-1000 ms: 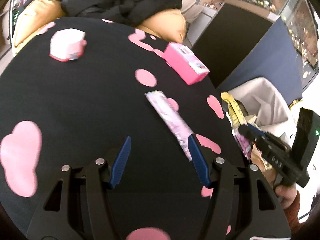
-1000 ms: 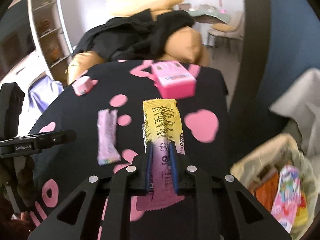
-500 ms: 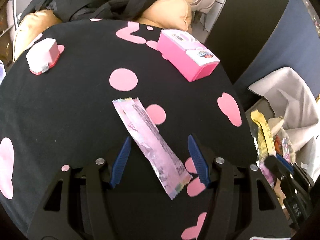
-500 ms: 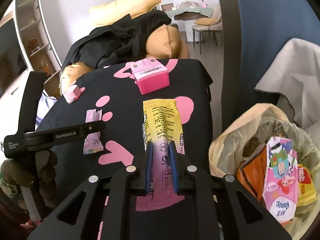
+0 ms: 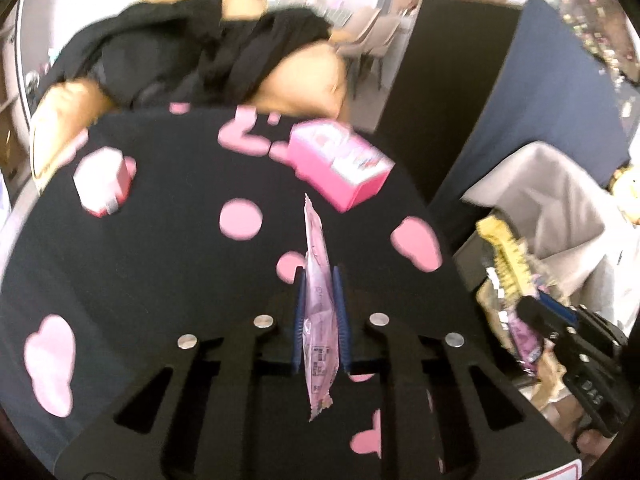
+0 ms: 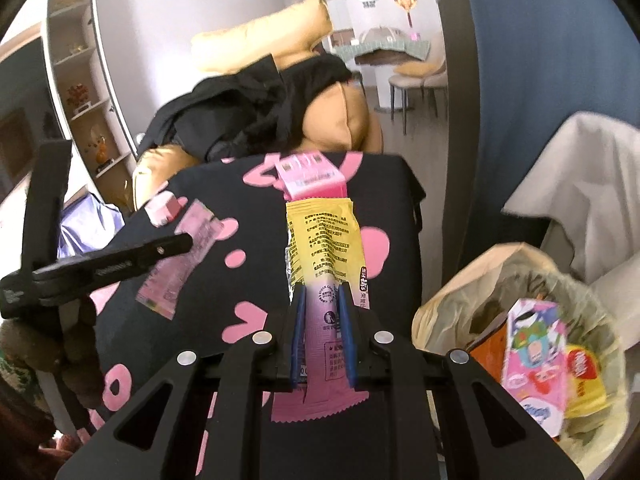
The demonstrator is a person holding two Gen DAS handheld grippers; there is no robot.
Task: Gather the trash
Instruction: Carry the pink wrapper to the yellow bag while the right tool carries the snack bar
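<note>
**Both grippers loaded, bin waiting on your right**

Over the black cloth with pink shapes [image 5: 152, 264], you are now carrying a piece of trash in each hand. A second ago your left jaws were standing wide above the pale pink wrapper [image 5: 318, 312] as it lay flat on the cloth; now the left gripper [image 5: 319, 276] is closing on it, the blue pads are pressing its sides, and it is standing edge-up between them, apparently lifted clear, though the blur is making that hard to confirm. Your right gripper [image 6: 323, 292] is clamping the yellow-and-pink sachet [image 6: 325, 264] as it was before, jaws nearly together. That is leaving only the drop into the lined trash bin [image 6: 448, 304], which is sitting just beside the table edge on your right and already holding packets.

The right wrist view is showing you the bin's open mouth and contents; the left view is catching only its rim beyond the right gripper. The left view is giving you the pink box [image 5: 340, 168] and the small pink-and-white box [image 5: 102, 182] remaining on the cloth; the sachet is half hiding the first in the right view.
</note>
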